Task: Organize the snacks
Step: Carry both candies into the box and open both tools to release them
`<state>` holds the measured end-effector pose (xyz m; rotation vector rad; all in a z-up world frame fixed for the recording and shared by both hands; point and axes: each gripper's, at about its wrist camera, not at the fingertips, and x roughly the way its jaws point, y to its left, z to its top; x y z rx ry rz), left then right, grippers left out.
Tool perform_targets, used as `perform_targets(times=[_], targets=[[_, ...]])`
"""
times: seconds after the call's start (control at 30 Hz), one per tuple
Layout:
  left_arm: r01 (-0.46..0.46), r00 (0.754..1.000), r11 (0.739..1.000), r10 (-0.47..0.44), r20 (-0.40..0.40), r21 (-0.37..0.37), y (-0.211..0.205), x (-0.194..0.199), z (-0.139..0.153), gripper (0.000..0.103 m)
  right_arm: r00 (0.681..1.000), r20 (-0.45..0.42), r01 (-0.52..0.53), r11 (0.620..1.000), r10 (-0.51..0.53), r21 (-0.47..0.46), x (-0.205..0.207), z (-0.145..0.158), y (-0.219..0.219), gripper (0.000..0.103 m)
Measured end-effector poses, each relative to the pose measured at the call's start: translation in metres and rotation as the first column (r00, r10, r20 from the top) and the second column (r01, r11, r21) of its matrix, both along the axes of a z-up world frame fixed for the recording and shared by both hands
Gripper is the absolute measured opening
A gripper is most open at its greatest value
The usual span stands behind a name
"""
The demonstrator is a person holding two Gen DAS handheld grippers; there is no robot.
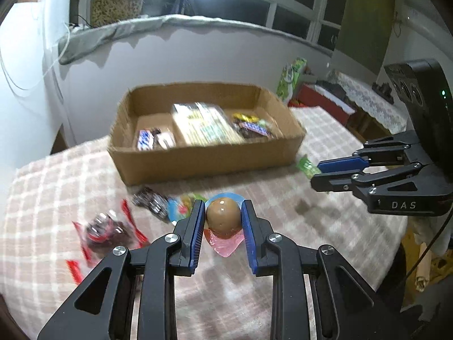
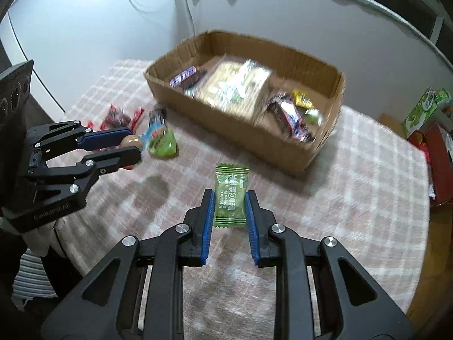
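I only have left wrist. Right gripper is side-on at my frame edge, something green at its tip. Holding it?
Observer: Yes. The right gripper is shut on a flat green candy sachet, pads on its two long edges.
Operator: Anything else green in play?
Observer: A green packet lies on the checked cloth, past the left gripper.
Operator: Box contents on its far right?
Observer: A yellow wrapper and a small green one sit in that end of the cardboard box.

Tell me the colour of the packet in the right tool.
Green packet with white lettering; clearest in the right wrist view.
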<state>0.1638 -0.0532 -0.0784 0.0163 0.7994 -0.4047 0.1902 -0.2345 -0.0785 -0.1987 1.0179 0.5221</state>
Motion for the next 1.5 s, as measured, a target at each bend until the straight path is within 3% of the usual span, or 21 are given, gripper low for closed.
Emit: perform_targets(times=[0.23, 0.57, 0.93, 1.5], targets=[[-0.047, 0.998, 0.999, 0.048, 0.047, -0.021, 0.018, 0.019, 0.027, 0.025, 0.997, 0.062, 0.045, 0.998, -0.047, 0.034, 0.025, 0.029, -0.008, 0.023], [-0.103, 0.993, 0.994, 0.104, 0.049, -0.025, 0.030, 0.070, 0.046, 0.024, 0.992, 0.078, 0.101, 0.994, -0.103, 0.031, 0.079, 0.039, -0.012, 0.023], [-0.135, 0.991, 0.991, 0.135, 0.016, -0.007, 0.032, 0.110, 0.041, 0.024, 0.991, 0.060, 0.118, 0.993, -0.118, 0.015, 0.125, 0.029, -0.007, 0.023], [-0.137, 0.990, 0.990, 0.138, -0.013, 0.034, 0.016, 0.139, 0.023, 0.025, 0.992, 0.035, 0.125, 0.992, -0.125, -0.019, 0.157, 0.003, 0.002, 0.023]])
